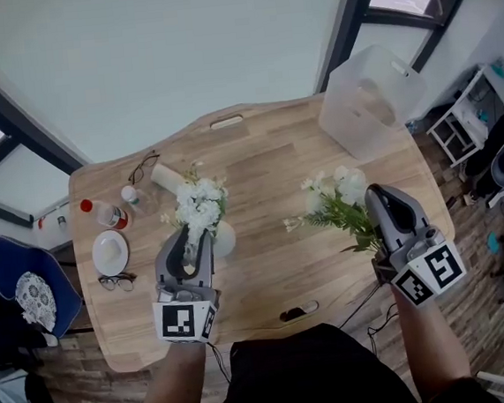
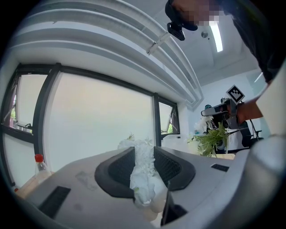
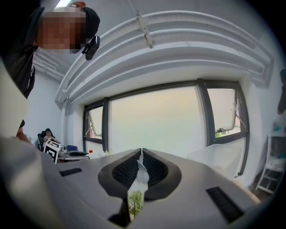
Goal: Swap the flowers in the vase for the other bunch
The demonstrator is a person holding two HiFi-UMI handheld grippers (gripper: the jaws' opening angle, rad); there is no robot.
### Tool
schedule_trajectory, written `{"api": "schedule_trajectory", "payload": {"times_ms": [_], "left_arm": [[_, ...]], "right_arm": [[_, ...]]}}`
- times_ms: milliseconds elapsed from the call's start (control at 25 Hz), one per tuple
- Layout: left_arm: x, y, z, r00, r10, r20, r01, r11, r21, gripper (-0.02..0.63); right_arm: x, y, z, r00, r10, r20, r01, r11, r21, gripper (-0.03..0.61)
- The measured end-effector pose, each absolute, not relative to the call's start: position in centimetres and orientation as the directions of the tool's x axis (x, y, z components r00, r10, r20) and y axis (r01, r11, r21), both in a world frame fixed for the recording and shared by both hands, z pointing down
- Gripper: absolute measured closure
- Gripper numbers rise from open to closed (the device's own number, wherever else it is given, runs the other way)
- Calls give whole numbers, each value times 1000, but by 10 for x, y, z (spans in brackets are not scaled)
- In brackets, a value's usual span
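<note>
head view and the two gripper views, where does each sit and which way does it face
Head view: on the head, steeply down at the wooden table; left forearm, right forearm, left gripper, right gripper show.
Left gripper view: on that gripper, level along its jaws, shut on the white flowers, toward the windows; person's upper body overhead.
Right gripper view: on that gripper, along its jaws, shut on the leafy bunch, toward the windows; upper body at left.
Shared: each gripper view catches the other gripper's marker cube.
</note>
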State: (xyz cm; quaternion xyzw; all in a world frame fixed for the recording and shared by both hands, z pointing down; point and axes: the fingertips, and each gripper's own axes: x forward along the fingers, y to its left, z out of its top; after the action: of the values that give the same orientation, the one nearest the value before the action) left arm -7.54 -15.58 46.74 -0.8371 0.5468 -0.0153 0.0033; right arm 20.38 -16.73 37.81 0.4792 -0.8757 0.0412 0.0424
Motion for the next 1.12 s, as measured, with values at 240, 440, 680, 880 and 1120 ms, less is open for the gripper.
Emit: {"api": "schedule_trajectory", "payload": {"times_ms": [240,440,680,880,1120], "left_arm": [[-70,-148,456,425,-905,-7,-904,-425,-44,483],[-69,-140,437,438,-897,-49,-898,-436,-56,474],[-75,-133,417,427,-901,-79,-904,-423,-62,466],[-84,-122,398,416,-904,-100,-909,-410,-75,467],[-112,-108,387,359,-929,-91,-932,-353,-81,467]], "right_arm": [[197,-167,372,-548,-831,96,-836,548,-32,548],[192,-164,364,-557,-827,75,-830,557,-32,548],[185,-160,355,-566,-823,46,-825,564,-36,548],[178,-152,347,-572,-820,23,-820,571,-40,548],[167,-145,343,-581,-814,1,-813,580,-55,548]]}}
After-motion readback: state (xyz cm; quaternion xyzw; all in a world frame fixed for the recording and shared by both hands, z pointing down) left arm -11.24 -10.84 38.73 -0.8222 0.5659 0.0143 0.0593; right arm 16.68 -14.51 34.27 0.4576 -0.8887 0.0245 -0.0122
